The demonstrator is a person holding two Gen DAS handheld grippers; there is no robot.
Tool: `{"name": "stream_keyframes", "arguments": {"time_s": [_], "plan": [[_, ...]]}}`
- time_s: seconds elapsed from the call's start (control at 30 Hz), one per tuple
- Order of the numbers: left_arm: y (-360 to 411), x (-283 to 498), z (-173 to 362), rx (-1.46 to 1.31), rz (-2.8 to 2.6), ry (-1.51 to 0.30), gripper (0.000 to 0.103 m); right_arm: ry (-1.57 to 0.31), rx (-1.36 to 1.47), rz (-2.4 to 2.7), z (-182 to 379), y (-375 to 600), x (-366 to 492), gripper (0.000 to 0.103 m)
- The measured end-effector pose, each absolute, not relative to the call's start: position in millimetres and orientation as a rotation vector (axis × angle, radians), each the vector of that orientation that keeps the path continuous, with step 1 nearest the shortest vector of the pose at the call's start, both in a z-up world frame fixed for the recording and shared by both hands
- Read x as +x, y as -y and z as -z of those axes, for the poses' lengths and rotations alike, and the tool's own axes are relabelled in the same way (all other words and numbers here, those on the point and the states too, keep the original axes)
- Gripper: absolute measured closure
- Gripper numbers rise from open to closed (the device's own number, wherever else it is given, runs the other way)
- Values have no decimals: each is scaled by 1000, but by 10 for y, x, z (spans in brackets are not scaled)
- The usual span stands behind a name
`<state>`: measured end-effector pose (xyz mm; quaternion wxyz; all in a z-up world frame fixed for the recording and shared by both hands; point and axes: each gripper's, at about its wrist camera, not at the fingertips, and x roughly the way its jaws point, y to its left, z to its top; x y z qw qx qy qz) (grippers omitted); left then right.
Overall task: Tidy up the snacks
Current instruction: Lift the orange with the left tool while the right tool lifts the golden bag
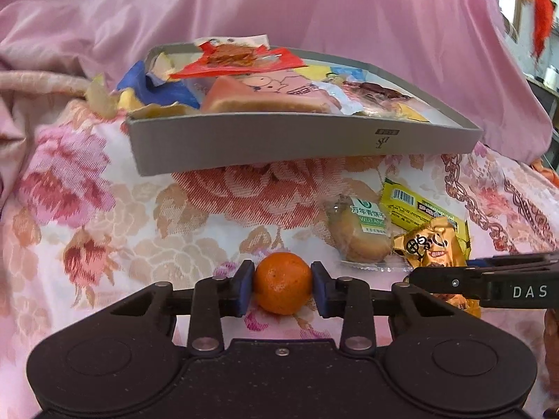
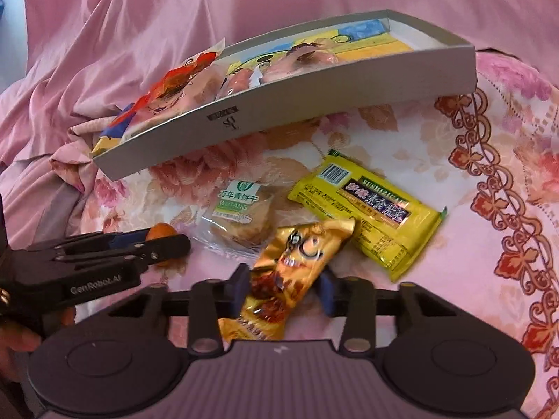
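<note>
At the bottom centre of the left wrist view, the left gripper (image 1: 283, 288) has its jaws clamped on a small orange tangerine (image 1: 282, 286), blue pads pressing both its sides, just above the floral bedspread (image 1: 104, 227). In the right wrist view, the right gripper (image 2: 284, 288) has its jaws closed narrowly on a golden snack packet (image 2: 290, 269), low in the frame. Just beyond lie a clear-wrapped biscuit (image 2: 241, 220) with a green label and, to its right, a yellow snack bar (image 2: 367, 206) whose corner the golden packet overlaps. Farther up sits the grey cardboard box (image 1: 297, 143), filled with colourful wrapped snacks, against pink bedding (image 1: 314, 7).
</note>
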<state>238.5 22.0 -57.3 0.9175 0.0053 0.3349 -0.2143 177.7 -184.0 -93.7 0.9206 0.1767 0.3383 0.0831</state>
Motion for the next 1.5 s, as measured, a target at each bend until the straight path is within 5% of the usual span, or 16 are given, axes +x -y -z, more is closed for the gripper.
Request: {"name": "stream_keyframes", "arguments": {"time_s": [0.37, 1.1, 1.2, 1.5], "plan": [[-284, 2034, 507, -18, 390, -795, 67, -716, 319, -203, 767, 1855, 1564, 88], [-162, 1604, 555, 58, 395, -842, 66, -738, 63, -170, 758, 1568, 1543, 80], [-154, 1594, 547, 61, 391, -836, 67, -720, 81, -168, 773, 1590, 1514, 91], [-137, 1483, 467, 28, 380, -795, 67, -636, 83, -192, 698, 1634, 1253, 91]]}}
